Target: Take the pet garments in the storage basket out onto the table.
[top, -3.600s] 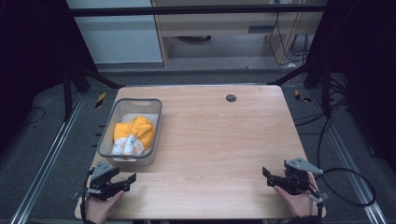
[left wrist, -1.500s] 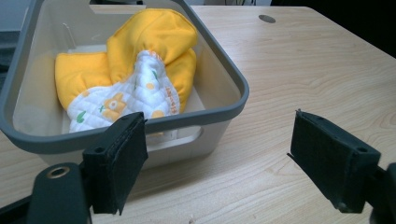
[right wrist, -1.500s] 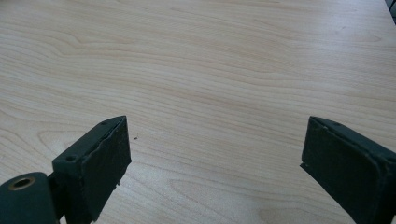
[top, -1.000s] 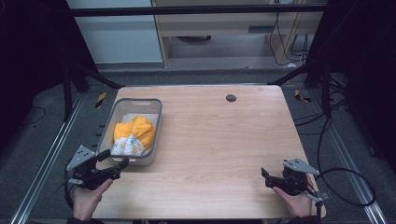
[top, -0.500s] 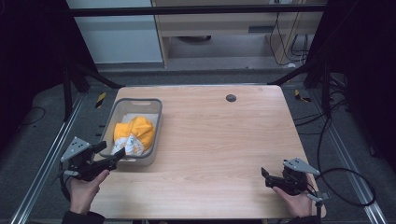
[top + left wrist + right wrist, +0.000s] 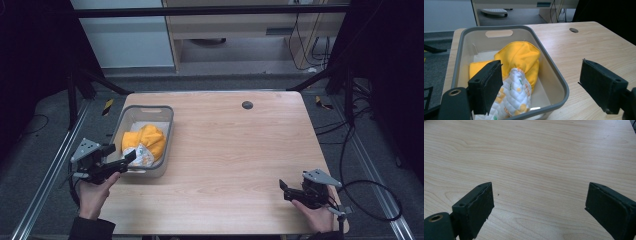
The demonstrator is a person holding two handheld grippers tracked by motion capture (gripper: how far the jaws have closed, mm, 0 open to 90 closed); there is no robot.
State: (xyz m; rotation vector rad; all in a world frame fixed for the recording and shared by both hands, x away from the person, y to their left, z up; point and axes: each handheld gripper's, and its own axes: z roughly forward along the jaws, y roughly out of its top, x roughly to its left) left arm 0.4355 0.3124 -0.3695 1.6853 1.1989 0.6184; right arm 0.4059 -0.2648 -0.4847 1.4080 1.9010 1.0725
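Your left gripper (image 6: pixel 127 161): jaws spread wide, empty, at near rim of grey bin (image 6: pixel 131 172). Yellow cloth bundle (image 6: pixel 520 60) inside, quilted white end (image 6: pixel 515 97) toward you, long axis running front to back. Your right gripper (image 6: pixel 284 190): jaws apart over bare wooden table (image 6: pixel 240 150).

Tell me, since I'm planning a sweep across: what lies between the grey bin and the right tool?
Nothing: bare wooden table runs from the grey bin to the right tool, as the high view shows.

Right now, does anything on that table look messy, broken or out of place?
Nothing stands out. The grey bin sits squarely on the table, with the yellow and printed cloth bunched loosely inside it.
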